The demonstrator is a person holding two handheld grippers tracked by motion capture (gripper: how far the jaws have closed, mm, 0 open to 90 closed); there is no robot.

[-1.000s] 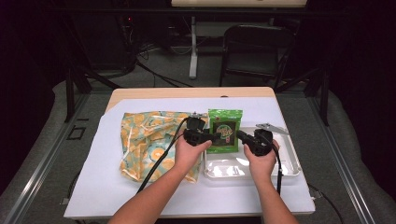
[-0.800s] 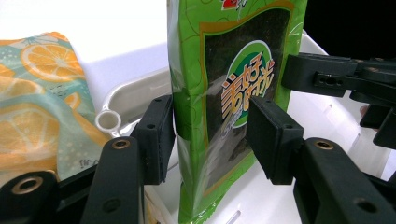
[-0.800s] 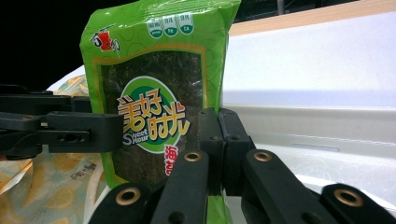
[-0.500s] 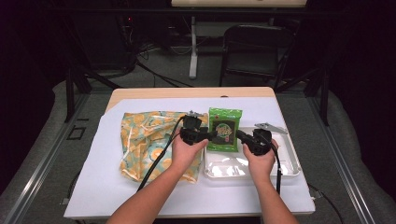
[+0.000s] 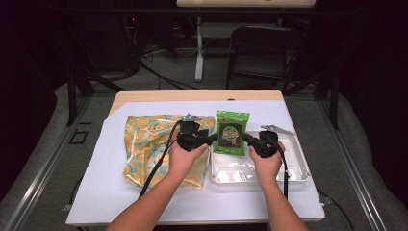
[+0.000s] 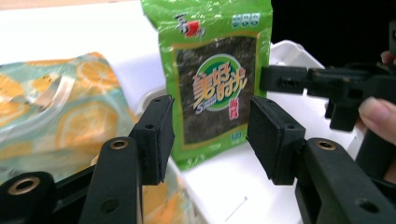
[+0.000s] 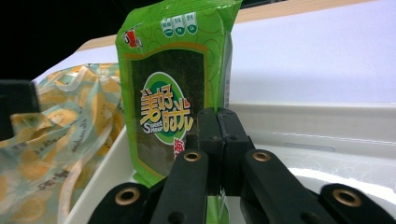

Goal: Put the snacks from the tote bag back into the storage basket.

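Right gripper holds the green snack packet upright over the tray

The right gripper (image 7: 217, 135) has its jaws clamped together on the packet (image 7: 175, 84) edge; the left gripper (image 6: 210, 135) stands apart, near the packet's other side, above the white tray (image 5: 293, 166), beside the orange-print bag (image 5: 149, 144).

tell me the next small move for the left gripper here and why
Probably bring the left gripper in and close it on the near edge of the green seaweed packet. Its jaws stand open, apart from the packet, while the right gripper is shut on the packet's other edge, holding it upright above the white tray.
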